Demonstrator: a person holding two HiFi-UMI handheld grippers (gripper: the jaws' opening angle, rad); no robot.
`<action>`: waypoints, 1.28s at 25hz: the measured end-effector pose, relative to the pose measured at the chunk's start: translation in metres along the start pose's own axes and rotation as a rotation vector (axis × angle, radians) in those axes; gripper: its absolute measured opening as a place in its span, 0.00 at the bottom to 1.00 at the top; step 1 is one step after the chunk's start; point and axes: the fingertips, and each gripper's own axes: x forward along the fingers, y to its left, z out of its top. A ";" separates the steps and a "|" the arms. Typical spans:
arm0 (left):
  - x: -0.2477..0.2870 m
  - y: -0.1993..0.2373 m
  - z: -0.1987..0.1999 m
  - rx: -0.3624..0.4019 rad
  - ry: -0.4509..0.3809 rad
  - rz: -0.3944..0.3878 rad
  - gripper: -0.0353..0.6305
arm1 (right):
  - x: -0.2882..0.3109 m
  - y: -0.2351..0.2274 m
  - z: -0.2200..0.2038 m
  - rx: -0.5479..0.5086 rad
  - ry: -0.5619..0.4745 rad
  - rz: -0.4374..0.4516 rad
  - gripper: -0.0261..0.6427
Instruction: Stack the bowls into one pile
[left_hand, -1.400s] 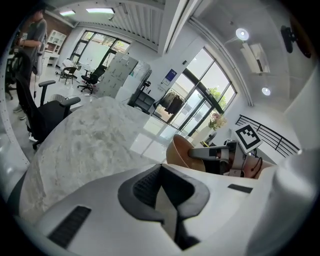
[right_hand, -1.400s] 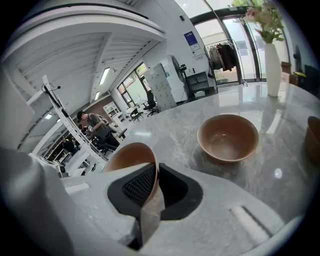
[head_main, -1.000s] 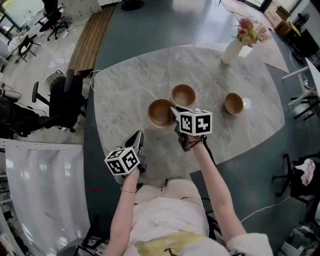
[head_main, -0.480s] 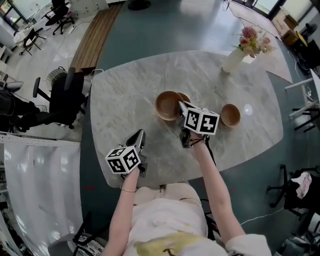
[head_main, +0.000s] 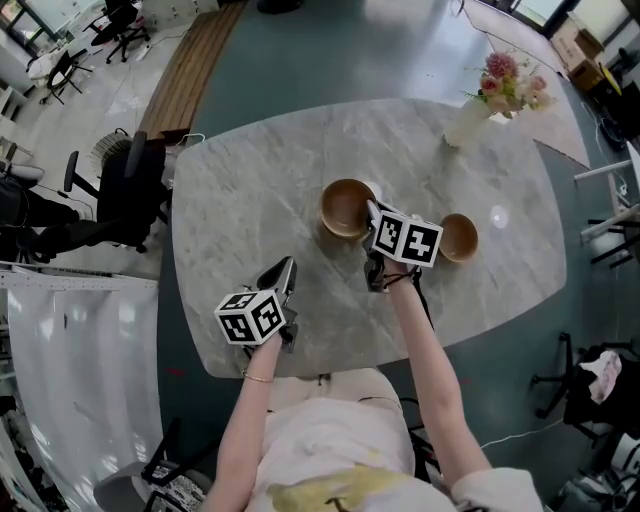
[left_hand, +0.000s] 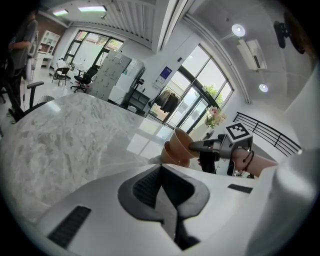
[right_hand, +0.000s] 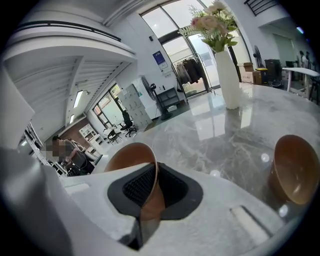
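- left gripper (head_main: 287, 264): white moulded shell with black tapering jaws; ribbed dark grey pads (left_hand: 145, 186) set in a rounded dark recess; dark rectangular slots sunk into the shell on either side.
- right gripper (head_main: 371, 208): matching white shell over a black handle body; ribbed dark grey pads (right_hand: 134, 189) in the same rounded recess.
- left marker cube (head_main: 250, 317): white faces, black square patterns.
- right marker cube (head_main: 407, 238): same make, with a different pattern on each face.
- bracelet (head_main: 254, 379): thin, on the left wrist.
- cord band (head_main: 397, 282): black, looped round the right wrist.
- top (head_main: 330, 430): pale cream, short-sleeved, with a yellow print (head_main: 320, 490) on the front.
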 end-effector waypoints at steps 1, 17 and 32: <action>0.002 -0.001 -0.001 0.001 0.003 0.000 0.05 | 0.001 -0.003 -0.001 -0.002 0.007 -0.005 0.08; 0.021 -0.008 -0.010 -0.015 0.026 0.019 0.05 | 0.017 -0.011 -0.012 -0.183 0.081 -0.023 0.08; 0.022 -0.009 -0.012 -0.028 0.020 0.038 0.05 | 0.018 0.002 -0.013 -0.325 0.082 0.033 0.16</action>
